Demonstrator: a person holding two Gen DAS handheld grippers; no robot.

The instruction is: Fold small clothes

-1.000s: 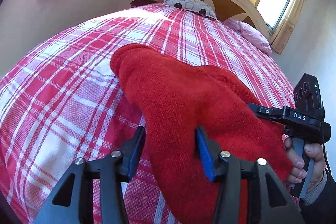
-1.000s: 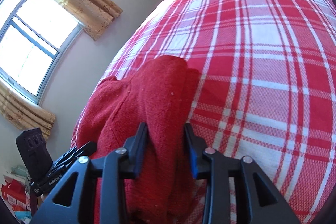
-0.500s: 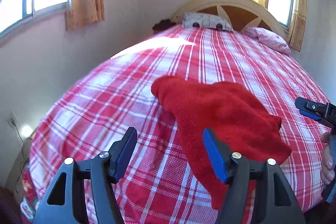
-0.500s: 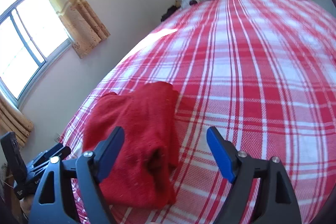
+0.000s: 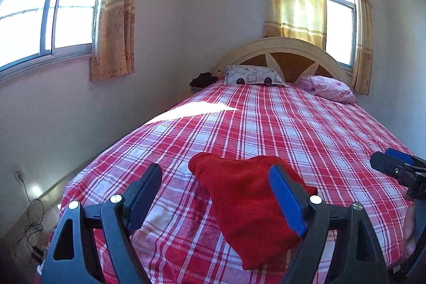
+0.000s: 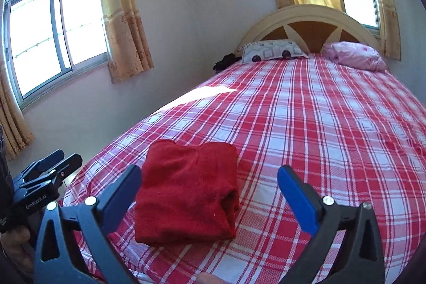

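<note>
Both sets of jaws are spreading and nothing is caught in either one! The left gripper (image 5: 215, 193) is opening wide, its black finger and blue pad (image 5: 286, 201) parted above the near end of the bed, clear of the cloth. The right gripper (image 6: 210, 193) is opening too, jaws about as far apart as they go, again with only air between the pads. Just beyond them lies the red knit garment (image 6: 186, 190), folded into a compact bundle and resting flat on the red-and-white plaid bedspread (image 6: 319, 124), near the foot of the bed and toward its left side. From the left wrist view the same garment (image 5: 247, 201) sits low and centre, with the right gripper's tips (image 5: 396, 169) poking in from the right edge. From the right wrist view, the left gripper (image 6: 50, 169) shows at the left edge, beside the bundle and apart from it. Further out, a sunlit patch falls on the bedspread's left side. At the far end sit a patterned pillow (image 6: 271, 51) and a pink pillow (image 6: 354, 56) against the arched headboard (image 6: 308, 17), with curtained windows (image 6: 53, 31) on the walls.
</note>
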